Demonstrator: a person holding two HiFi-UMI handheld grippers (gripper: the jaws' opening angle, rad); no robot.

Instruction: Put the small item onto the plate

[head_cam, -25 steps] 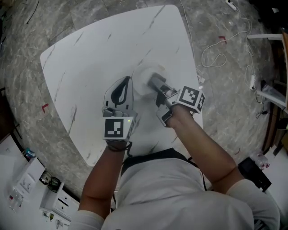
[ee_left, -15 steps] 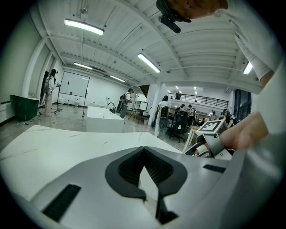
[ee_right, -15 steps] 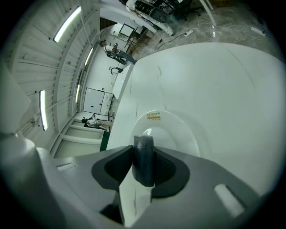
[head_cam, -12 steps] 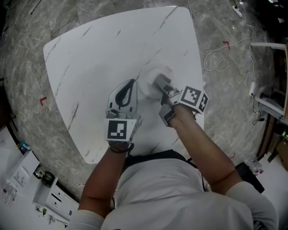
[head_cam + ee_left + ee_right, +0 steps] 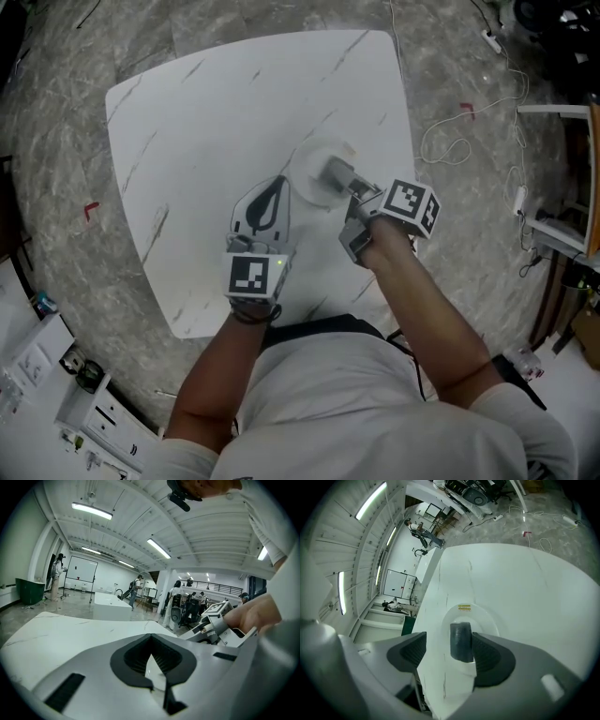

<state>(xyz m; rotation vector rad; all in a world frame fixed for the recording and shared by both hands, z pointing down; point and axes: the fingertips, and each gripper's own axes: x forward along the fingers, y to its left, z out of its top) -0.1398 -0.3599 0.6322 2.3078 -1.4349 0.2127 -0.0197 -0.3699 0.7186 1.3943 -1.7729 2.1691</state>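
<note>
A white plate point(image 5: 311, 180) lies right of the middle of the white marble table point(image 5: 206, 122). In the right gripper view a small dark cylinder point(image 5: 461, 641) stands on the plate point(image 5: 490, 617). My right gripper point(image 5: 447, 649) reaches over the plate point(image 5: 330, 171) with its jaws opening. The cylinder is between them, close to the right pad, and the left pad stands well off it. In the head view the cylinder is hidden under this gripper. My left gripper point(image 5: 276, 186) rests just left of the plate, its jaws closed to a teardrop with nothing held point(image 5: 157, 684).
The table's right edge point(image 5: 411, 178) runs close to the plate. White cables point(image 5: 450, 122) trail over the grey stone floor to the right. Boxes and small gear point(image 5: 56, 384) sit on the floor at the lower left. People and equipment stand far off in the hall.
The right gripper's jaws have spread apart over the plate. Both grippers keep their places beside and above the plate; the head camera has shifted a little.
</note>
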